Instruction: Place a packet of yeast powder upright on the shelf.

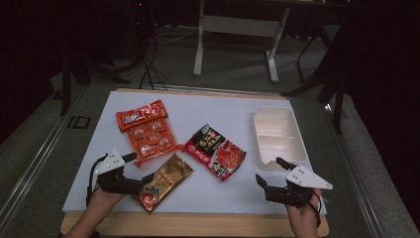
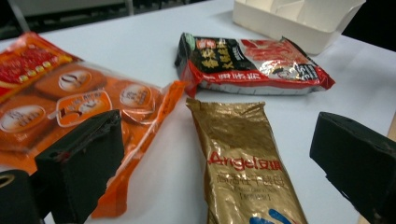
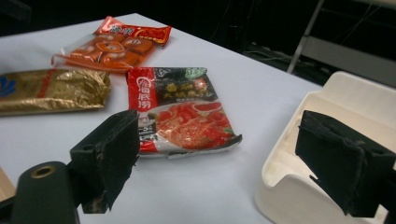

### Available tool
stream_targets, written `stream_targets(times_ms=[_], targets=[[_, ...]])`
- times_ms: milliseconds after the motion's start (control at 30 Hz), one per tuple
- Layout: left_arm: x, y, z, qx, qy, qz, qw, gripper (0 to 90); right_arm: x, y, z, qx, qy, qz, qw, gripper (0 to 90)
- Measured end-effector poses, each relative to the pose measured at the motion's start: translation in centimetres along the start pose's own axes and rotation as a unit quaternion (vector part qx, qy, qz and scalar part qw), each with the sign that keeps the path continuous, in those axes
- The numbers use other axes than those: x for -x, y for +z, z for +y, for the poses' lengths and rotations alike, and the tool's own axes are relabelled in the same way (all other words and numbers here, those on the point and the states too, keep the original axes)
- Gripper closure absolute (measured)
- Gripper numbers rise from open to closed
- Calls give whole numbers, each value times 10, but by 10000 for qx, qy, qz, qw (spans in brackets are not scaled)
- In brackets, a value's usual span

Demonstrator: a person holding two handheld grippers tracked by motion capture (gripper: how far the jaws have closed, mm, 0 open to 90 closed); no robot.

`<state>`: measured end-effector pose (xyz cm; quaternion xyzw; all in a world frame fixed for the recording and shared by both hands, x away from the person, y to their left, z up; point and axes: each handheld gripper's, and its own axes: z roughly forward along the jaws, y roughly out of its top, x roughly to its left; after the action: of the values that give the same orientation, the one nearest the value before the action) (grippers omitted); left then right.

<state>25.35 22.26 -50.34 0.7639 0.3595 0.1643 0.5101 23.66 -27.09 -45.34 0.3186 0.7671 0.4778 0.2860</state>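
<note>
High view: both grippers sit at the near table edge, nothing held. Left gripper [image 1: 130, 174] at 7 o'clock, jaws spread wide, nose right at the near end of the gold packet [image 1: 163, 182]; whether it touches is hard to tell. In the left gripper view the gold packet [image 2: 240, 163] lies on the table between the jaws, pads not pressing it. Right gripper [image 1: 271, 177] at 5 o'clock, jaws also apart and empty, just short of the white tray [image 1: 277, 136], which sits at 3 o'clock. Red-black packet [image 1: 215, 150] near centre, orange snack pack [image 1: 148, 134] at 10 o'clock.

My read: pre-grasp stage, packing the packets into the tray looks likely; nothing is in the tray yet. Next move: left lowers over the gold packet's near end and closes. It's flat foil, so it needs a low approach and an edge pinch, or it may slide.
</note>
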Motion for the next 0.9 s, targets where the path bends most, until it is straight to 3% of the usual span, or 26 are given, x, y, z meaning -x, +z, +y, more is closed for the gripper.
stream_targets(times_ms=[67, 267, 367, 533, 667, 767, 833, 900], targets=[[1, -1, 2, -28, -70, -95, 9999, 33, -1, 0, 1, -1, -46, -22, 10000, 135], [8, -4, 11, -193, -126, -214, 9995, 36, -6, 1, 4, -178, 226, 197, 9994, 122], [8, -5, 17, -245, -177, -331, 9990, 36, -6, 1, 6, -100, 429, 392, 9983, 109], [5, -4, 32, -211, -184, -349, 9990, 42, -12, 0, 8, 53, 526, 374, 9979, 104], [6, 3, 44, -182, -30, -389, 9991, 60, -13, -1, 9, 89, 525, 395, 9978, 105], [8, 12, 53, -306, 37, -466, 9984, 84, -14, -1, 9, 68, 530, 422, 9977, 118], [9, 20, 57, -394, 122, -409, 9983, 116, -16, -1, 10, 46, 506, 478, 9976, 131], [8, 27, 59, -462, 70, -440, 9979, 131, -17, -2, 10, 21, 498, 499, 9975, 131]])
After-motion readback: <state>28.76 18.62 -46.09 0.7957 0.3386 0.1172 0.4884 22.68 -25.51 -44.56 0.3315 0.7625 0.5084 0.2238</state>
